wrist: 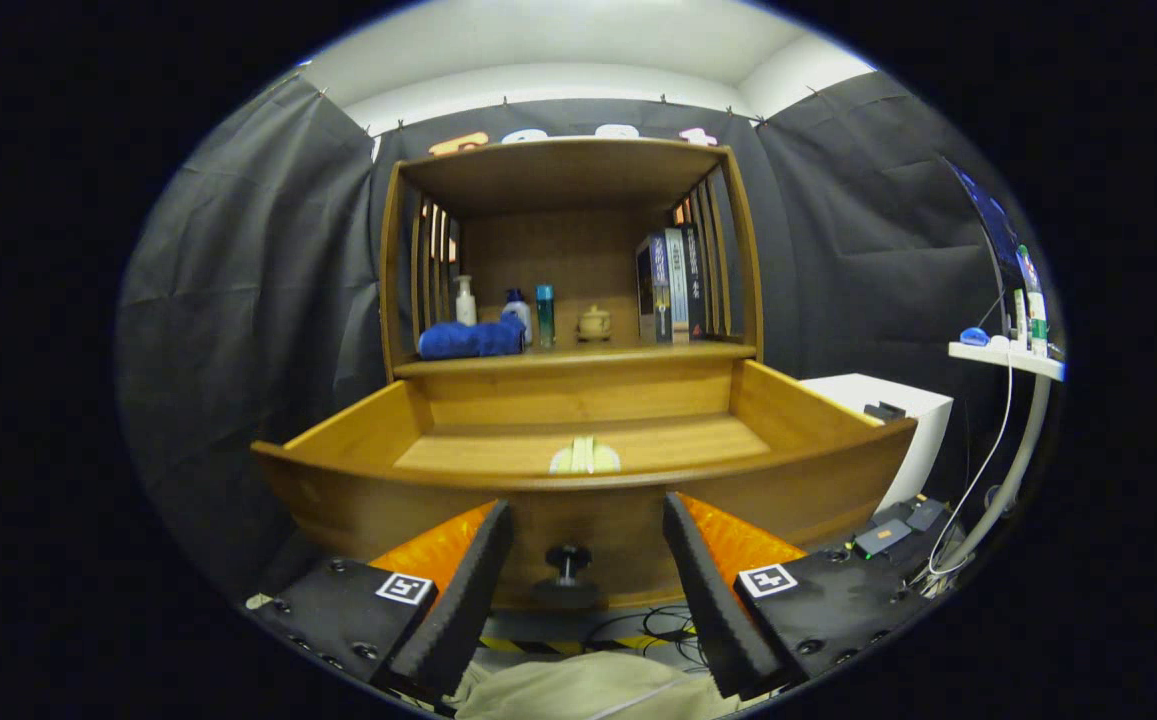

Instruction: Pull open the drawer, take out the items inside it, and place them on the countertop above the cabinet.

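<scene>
Here the fingers point(588, 590) gape before the open drawer point(578, 480), countertop point(578, 353) beyond.

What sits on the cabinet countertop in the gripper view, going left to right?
Blue towel → white pump bottle → blue-capped bottle → teal bottle → small jar → books. The open gripper sits before the pulled-out drawer.

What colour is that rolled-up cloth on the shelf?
The rolled cloth is deep blue, seen in the gripper view.
</scene>
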`<state>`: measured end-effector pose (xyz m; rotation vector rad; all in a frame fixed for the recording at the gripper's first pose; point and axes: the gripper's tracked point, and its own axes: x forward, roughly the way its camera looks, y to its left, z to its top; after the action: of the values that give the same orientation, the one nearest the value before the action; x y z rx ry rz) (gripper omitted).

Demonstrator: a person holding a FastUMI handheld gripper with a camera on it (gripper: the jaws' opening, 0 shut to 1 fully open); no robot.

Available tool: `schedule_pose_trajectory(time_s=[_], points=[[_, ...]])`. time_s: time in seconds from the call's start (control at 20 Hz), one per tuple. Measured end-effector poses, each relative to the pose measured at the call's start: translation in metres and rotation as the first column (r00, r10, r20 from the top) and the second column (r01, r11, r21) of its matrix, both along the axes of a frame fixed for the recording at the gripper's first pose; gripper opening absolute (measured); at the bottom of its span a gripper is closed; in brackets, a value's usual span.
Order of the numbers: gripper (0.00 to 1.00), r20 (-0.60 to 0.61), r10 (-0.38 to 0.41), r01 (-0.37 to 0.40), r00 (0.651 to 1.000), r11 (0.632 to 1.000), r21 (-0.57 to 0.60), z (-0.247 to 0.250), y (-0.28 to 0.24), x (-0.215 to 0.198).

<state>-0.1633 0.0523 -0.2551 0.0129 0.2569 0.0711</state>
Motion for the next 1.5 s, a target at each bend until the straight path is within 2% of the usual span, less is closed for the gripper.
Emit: schedule_pose_trajectory(time_s=[0.15, 0.5, 0.65, 0.8, 0.9, 1.15, 1.5], points=[[0.96, 0.032, 0.000, 0.000, 0.999, 1.000, -0.008, 0.033, 0.001, 0.013], [0.97, 0.030, -0.012, 0.011, 0.999, 1.000, 0.018, 0.087, 0.004, 0.082], [0.96, -0.024, 0.005, -0.005, 1.000, 1.000, 0.010, 0.090, 0.011, 0.112], [0.96, -0.136, 0.005, -0.004, 0.991, 1.000, 0.004, 0.073, 0.010, 0.138], [0.97, -0.197, 0.031, -0.027, 0.980, 0.999, 0.023, 0.070, 0.015, 0.152], [0.97, -0.354, 0.061, -0.062, 0.933, 0.998, 0.007, 0.041, 0.019, 0.180], [0.97, -0.582, 0.052, -0.080, 0.812, 0.997, -0.023, -0.014, 0.016, 0.190]])
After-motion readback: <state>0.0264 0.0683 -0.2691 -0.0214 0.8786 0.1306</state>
